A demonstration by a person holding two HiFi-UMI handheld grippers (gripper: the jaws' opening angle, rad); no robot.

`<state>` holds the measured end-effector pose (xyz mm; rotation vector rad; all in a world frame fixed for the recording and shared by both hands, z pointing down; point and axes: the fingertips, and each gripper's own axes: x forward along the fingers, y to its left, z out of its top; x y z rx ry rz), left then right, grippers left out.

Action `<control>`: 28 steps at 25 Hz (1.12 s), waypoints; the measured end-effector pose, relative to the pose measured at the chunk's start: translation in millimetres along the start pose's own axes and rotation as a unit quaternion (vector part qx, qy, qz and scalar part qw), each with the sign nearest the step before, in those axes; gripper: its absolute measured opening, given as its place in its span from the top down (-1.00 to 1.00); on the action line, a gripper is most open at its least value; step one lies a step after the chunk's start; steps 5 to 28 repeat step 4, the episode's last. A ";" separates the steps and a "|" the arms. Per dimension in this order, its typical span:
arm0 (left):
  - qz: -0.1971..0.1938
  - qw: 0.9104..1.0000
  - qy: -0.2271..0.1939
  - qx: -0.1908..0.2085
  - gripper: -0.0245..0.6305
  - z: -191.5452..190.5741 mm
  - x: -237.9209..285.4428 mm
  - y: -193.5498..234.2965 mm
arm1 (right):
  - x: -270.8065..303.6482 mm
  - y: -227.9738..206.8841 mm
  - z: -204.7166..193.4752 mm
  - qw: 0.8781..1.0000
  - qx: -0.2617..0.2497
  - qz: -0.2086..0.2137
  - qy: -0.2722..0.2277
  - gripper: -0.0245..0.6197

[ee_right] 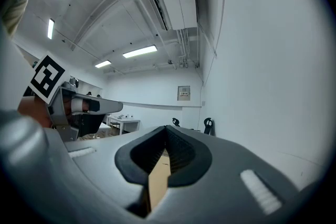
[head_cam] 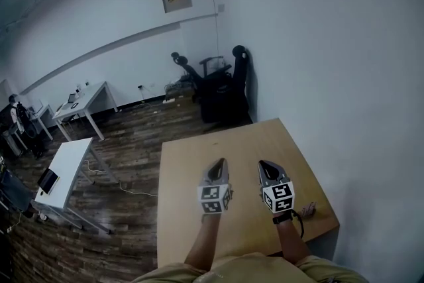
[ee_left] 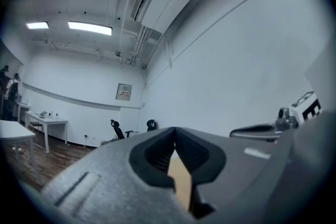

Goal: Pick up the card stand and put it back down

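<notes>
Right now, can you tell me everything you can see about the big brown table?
The table has a flat, light brown top that looks like wood, with straight edges. Dark plank floor shows past its left edge, and the white wall is close on its right. The left gripper and right gripper are over its near end, both shut. Its legs are hidden.

Left tongs (ee_left: 175,131) — matt plastic; table (head_cam: 185,169) — smooth matt wood.

Two claws side by side over the worktop
The left claw (head_cam: 220,162) and right claw (head_cam: 264,165) hover close together above the worktop (head_cam: 192,162), beside the wall (head_cam: 331,43) on the right; office chairs (head_cam: 222,86) stand behind it, desks (head_cam: 69,162) to its left.
</notes>
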<state>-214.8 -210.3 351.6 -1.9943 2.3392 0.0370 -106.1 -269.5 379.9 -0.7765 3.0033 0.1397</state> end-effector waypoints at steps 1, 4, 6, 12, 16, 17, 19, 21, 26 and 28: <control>-0.003 1.000 0.011 -0.001 0.91 -5.3 4.1 -3.2 | -0.7 -2.6 -1.0 1.000 0.000 0.000 0.001 0.91; -0.013 0.999 0.050 -0.006 0.91 -23.8 18.7 -14.4 | -2.0 -13.1 -4.5 1.000 0.000 0.001 0.002 0.91; -0.013 0.999 0.050 -0.006 0.91 -23.8 18.7 -14.4 | -2.0 -13.1 -4.5 1.000 0.000 0.001 0.002 0.91; -0.013 0.999 0.050 -0.006 0.91 -23.8 18.7 -14.4 | -2.0 -13.1 -4.5 1.000 0.000 0.001 0.002 0.91; -0.013 0.999 0.050 -0.006 0.91 -23.8 18.7 -14.4 | -2.0 -13.1 -4.5 1.000 0.000 0.001 0.002 0.91; -0.013 0.999 0.050 -0.006 0.91 -23.8 18.7 -14.4 | -2.0 -13.1 -4.5 1.000 0.000 0.001 0.002 0.91; -0.013 0.999 0.050 -0.006 0.91 -23.8 18.7 -14.4 | -2.0 -13.1 -4.5 1.000 0.000 0.001 0.002 0.91; -0.013 0.999 0.050 -0.006 0.91 -23.8 18.7 -14.4 | -2.0 -13.1 -4.5 1.000 0.000 0.001 0.002 0.91; -0.013 0.999 0.050 -0.006 0.91 -23.8 18.7 -14.4 | -2.0 -13.1 -4.5 1.000 0.000 0.001 0.002 0.91; -0.013 0.999 0.050 -0.006 0.91 -23.8 18.7 -14.4 | -2.0 -13.1 -4.5 1.000 0.000 0.001 0.002 0.91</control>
